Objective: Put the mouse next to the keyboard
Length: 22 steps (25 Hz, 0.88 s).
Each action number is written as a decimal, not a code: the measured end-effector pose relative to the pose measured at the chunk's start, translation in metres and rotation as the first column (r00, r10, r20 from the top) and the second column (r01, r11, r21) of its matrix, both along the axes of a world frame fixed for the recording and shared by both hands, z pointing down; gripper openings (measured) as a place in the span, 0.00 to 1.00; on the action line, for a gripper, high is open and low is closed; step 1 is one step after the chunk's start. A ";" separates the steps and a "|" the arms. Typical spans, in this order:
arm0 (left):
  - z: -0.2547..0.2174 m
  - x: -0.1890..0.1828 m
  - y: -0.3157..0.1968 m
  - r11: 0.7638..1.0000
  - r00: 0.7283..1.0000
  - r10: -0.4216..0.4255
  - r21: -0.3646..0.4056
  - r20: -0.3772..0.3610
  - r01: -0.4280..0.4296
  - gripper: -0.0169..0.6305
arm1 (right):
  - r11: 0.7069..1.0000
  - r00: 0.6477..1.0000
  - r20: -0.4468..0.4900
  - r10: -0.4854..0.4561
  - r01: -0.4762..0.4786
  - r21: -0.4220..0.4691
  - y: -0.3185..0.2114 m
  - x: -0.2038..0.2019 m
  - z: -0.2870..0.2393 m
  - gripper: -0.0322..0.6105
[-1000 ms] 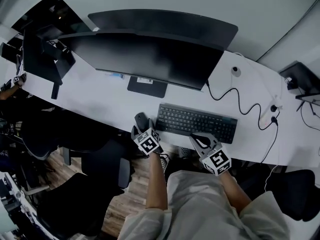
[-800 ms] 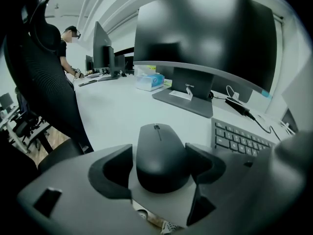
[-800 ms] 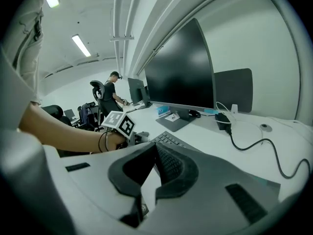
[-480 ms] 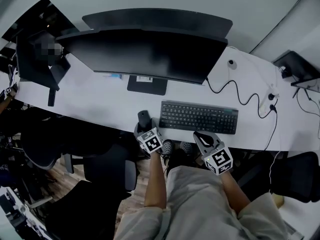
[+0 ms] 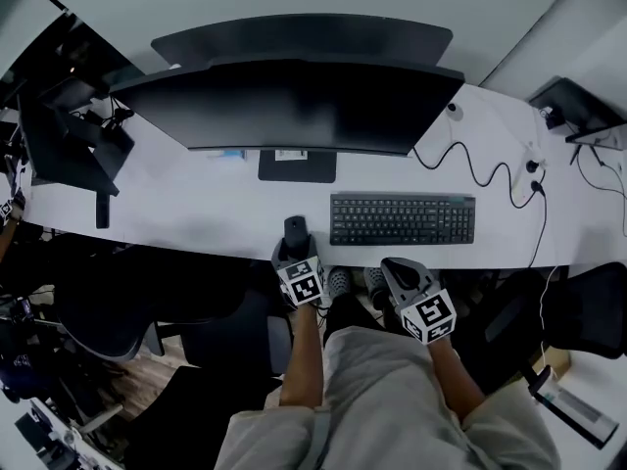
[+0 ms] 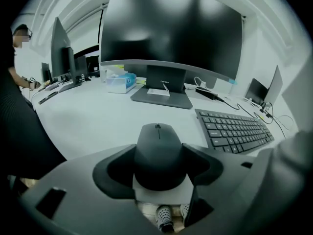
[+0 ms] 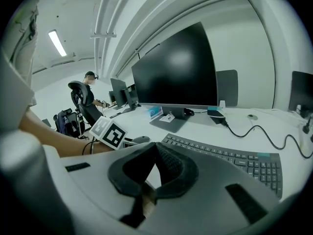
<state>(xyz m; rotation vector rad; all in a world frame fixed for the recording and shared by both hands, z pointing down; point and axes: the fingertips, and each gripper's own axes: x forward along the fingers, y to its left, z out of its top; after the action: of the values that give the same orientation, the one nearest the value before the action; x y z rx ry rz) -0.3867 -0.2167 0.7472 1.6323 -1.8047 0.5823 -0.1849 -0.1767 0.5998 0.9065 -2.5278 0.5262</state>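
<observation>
A black mouse point(image 5: 295, 230) lies on the white desk point(image 5: 196, 204) near its front edge, just left of the black keyboard point(image 5: 402, 219). My left gripper point(image 5: 296, 250) reaches over the desk edge, and its jaws hold the mouse point(image 6: 158, 151) by both sides, the pads against it. In the left gripper view the keyboard point(image 6: 234, 131) lies close to the right. My right gripper point(image 5: 397, 270) hangs off the desk's front edge, below the keyboard, shut with nothing in it. Its own view looks past its closed jaws point(image 7: 155, 168) to the keyboard point(image 7: 230, 158) and the mouse point(image 7: 139, 140).
A wide black monitor point(image 5: 294, 101) on a flat stand point(image 5: 297, 164) fills the desk behind the keyboard. A black cable point(image 5: 480, 179) snakes at the right rear. A tissue box point(image 6: 121, 81) sits by the stand. More screens point(image 5: 69, 130) stand left; a person sits far left.
The head camera has swung, so the desk now lies level in view. The left gripper stays at the mouse by the desk edge. The right gripper has kept its place, shut.
</observation>
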 end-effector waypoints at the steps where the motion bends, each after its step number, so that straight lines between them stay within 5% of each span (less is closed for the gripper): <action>1: -0.001 0.000 0.000 1.000 1.000 0.021 0.004 0.003 -0.021 0.49 | 1.000 1.000 -0.001 0.006 -0.006 -0.003 0.002 -0.002 0.000 0.05; 10: -0.021 0.019 -0.005 0.991 0.991 0.125 0.035 0.043 -0.126 0.49 | 1.000 0.999 0.028 0.030 -0.030 -0.007 0.002 0.001 0.003 0.05; 22: -0.070 0.081 -0.014 0.993 0.997 0.056 0.103 0.052 -0.061 0.49 | 0.999 0.997 0.075 -0.006 0.003 0.049 -0.015 0.069 -0.028 0.05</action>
<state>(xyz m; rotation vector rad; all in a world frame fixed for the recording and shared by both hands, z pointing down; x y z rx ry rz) -0.3060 -0.2307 0.6775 1.7605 -1.8558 0.5671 -0.1157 -0.1919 0.5717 0.9142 -2.6204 0.5088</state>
